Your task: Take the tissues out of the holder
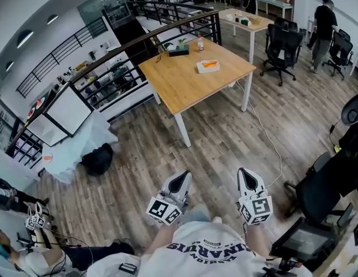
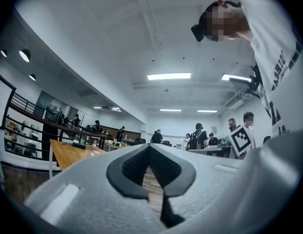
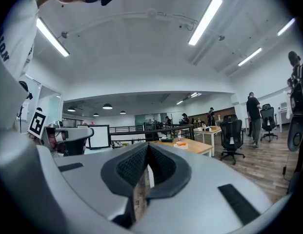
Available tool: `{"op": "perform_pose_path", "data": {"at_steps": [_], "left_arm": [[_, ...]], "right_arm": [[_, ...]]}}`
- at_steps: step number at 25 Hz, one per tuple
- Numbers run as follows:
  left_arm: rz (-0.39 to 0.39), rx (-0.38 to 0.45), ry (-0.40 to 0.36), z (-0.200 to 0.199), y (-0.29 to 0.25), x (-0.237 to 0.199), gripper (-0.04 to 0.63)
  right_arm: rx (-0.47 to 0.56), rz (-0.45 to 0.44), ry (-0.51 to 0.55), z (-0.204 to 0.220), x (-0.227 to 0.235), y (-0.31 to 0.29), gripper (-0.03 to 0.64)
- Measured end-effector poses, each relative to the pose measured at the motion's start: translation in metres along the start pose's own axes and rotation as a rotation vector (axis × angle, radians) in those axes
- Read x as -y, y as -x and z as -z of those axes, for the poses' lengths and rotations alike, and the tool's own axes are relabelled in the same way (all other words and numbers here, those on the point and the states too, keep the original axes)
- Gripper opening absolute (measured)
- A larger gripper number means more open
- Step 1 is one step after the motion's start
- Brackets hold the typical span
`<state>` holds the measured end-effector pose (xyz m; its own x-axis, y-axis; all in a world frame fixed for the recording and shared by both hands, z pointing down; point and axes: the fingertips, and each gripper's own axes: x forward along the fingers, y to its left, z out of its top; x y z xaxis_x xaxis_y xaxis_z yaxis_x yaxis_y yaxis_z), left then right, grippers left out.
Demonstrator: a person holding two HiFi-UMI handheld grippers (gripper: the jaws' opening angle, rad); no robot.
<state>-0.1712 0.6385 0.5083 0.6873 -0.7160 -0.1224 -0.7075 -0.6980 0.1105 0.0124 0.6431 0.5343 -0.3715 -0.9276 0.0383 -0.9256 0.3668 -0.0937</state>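
You're holding both sets low in front of your waist, side by side, tips pointing forward and slightly down. Your left tongs (image 1: 180,180) are closed tip to tip with nothing pinched. Your right tongs (image 1: 248,176) are the same deal, shut and empty. Your forearms (image 1: 157,239) are bare and tucked in close, with the marker cubes (image 1: 164,210) facing up at you.

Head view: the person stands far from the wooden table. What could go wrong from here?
1. A white cable lies across the floor toward the table; the person may trip on it.
2. A bottle stands near the tissue holder; a careless reach might knock it.
3. Left gripper and right gripper are both shut; they must open first.
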Motion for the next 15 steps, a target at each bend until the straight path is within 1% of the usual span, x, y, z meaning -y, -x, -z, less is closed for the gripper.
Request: {"op": "perform_pose_path", "data": {"at_steps": [4, 7, 11, 15], "left_arm": [[-0.02, 0.014, -0.012, -0.001, -0.011, -0.017, 0.0], [-0.031, -0.005, -0.022, -0.001, -0.028, -0.03, 0.0], [-0.018, 0.011, -0.033, -0.006, -0.062, -0.047, 0.0], [0.0, 0.032, -0.031, -0.008, -0.106, -0.073, 0.0]], "right_arm": [[-0.011, -0.011, 0.021, 0.004, 0.007, -0.015, 0.008], [-0.039, -0.013, -0.003, 0.012, 0.017, -0.03, 0.008], [-0.073, -0.01, -0.009, 0.024, 0.034, -0.058, 0.008], [-0.076, 0.003, -0.009, 0.021, 0.059, -0.096, 0.008]]}}
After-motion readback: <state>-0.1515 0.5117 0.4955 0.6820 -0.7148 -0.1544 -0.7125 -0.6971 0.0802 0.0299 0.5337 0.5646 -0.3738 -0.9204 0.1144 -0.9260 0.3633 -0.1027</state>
